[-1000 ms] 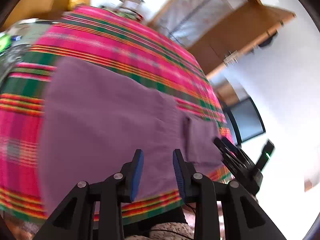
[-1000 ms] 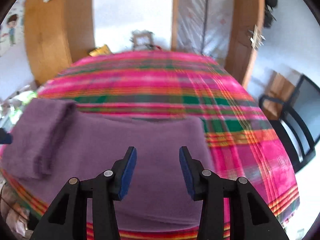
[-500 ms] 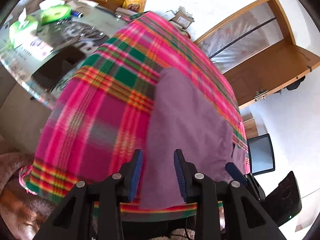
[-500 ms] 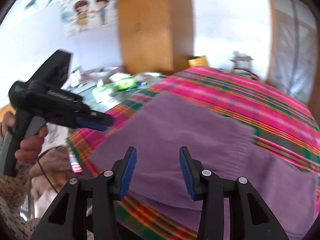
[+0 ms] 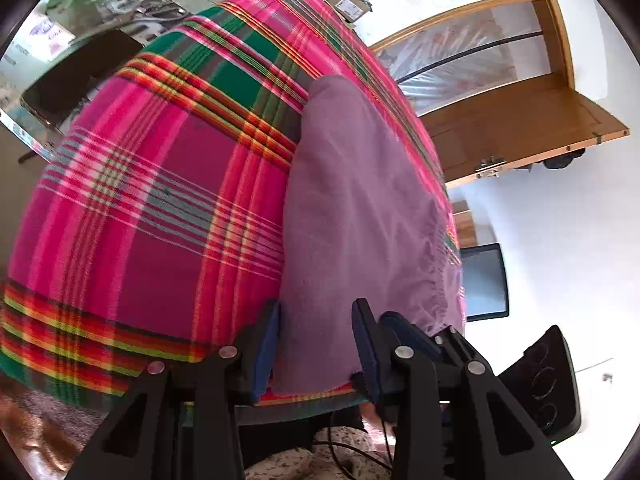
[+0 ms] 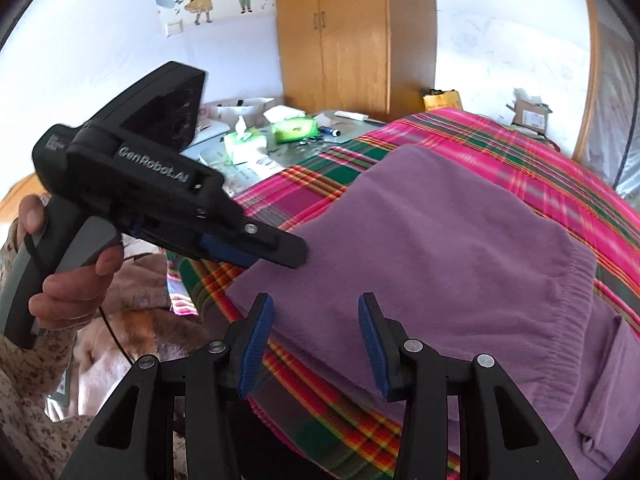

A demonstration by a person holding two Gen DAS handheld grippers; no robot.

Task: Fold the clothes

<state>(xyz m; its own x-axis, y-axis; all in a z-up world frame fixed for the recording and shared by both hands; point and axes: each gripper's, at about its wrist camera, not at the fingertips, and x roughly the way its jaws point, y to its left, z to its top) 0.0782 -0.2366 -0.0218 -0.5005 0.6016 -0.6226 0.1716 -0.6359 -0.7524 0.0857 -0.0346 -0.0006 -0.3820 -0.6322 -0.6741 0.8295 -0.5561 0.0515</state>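
A purple garment lies partly folded on a pink plaid tablecloth, near the table's front edge. It fills the middle of the right wrist view. My left gripper is open, its fingers either side of the garment's near left corner at the table edge. In the right wrist view the left gripper comes in from the left, its tip over that corner. My right gripper is open and empty, just above the garment's front edge. The right gripper's fingers show beside the left one.
A glass side table to the left holds tissue packs, a green pack and a phone. A wooden wardrobe and a door stand behind. A black chair is at the right.
Both grippers swung left, from facing the garment's middle to its left end. The left gripper came down to the near left corner. Both stayed open.
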